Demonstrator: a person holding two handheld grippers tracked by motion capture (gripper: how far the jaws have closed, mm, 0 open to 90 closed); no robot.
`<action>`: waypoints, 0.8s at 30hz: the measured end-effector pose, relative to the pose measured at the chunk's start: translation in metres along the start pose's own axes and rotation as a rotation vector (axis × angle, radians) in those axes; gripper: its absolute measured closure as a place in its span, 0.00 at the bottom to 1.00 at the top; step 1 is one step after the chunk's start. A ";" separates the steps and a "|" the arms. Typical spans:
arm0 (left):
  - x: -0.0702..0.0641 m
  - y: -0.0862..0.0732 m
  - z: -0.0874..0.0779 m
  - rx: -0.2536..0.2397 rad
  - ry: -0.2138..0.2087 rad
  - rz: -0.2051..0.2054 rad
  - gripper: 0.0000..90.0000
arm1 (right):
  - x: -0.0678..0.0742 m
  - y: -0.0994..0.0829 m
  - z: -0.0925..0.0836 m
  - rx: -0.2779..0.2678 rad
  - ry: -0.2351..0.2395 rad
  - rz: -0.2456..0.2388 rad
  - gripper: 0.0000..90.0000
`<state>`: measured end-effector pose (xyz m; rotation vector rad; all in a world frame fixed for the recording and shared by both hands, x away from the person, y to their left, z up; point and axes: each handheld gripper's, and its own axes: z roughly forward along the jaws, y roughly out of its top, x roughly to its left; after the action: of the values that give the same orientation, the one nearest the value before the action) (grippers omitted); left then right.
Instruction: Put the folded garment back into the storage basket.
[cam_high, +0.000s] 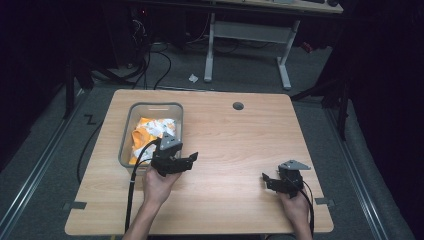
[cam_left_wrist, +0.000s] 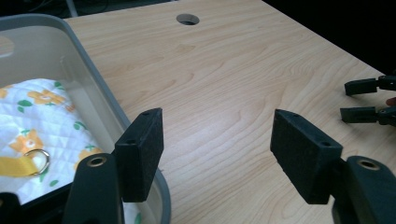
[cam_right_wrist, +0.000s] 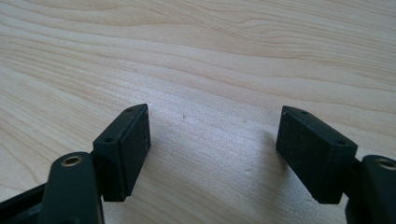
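Bench (cam_high: 230, 145): pale wood, cable hole (cam_high: 238, 106) toward 12 o'clock.

Grey plastic bin (cam_high: 126, 137) sits at about 10 o'clock from bench centre. Inside it lies a bunched cloth (cam_high: 150, 131), white quilted fabric with orange flowers and green leaves, plus a yellow strap with a metal ring (cam_left_wrist: 39, 158) seen in the left gripper view. The cloth is wholly inside the bin walls; nothing hangs over the rim as far as can be told.

Left tool (cam_high: 189, 160): held just at the bin's near right corner, pointing toward 3 o'clock. Jaws spread wide, nothing between them. In its own view one jaw stands over the bin rim (cam_left_wrist: 100, 88), the other over bare bench.

Right tool (cam_high: 267, 181): low over the bench at roughly 4 o'clock from centre, well apart from the bin, pointing toward 9 o'clock. Jaws spread wide and empty, only wood grain between them in its own view.

Judgement on progress: cloth in the bin and both tools empty fits either end of the job, cloth just deposited or about to be drawn out. Pictures alone do not settle which. If stowing, the work looks essentially done. If retrieving, nothing is yet started: the left tool, being nearest, would need to turn toward 9 o'clock and dip into the bin.
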<state>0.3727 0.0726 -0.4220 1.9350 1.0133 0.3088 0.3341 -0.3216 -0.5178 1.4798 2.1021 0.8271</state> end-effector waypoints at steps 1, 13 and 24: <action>-0.002 -0.001 0.001 0.003 -0.002 0.004 0.39 | 0.000 0.000 0.000 0.000 0.000 0.000 0.29; -0.012 -0.009 0.009 0.027 -0.035 0.013 0.39 | 0.000 0.000 0.000 0.000 0.000 0.000 0.29; -0.018 -0.017 0.015 0.041 -0.059 0.002 0.39 | 0.000 0.000 0.000 0.000 0.000 0.000 0.29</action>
<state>0.3609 0.0542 -0.4414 1.9706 0.9856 0.2326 0.3341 -0.3216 -0.5178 1.4798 2.1022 0.8273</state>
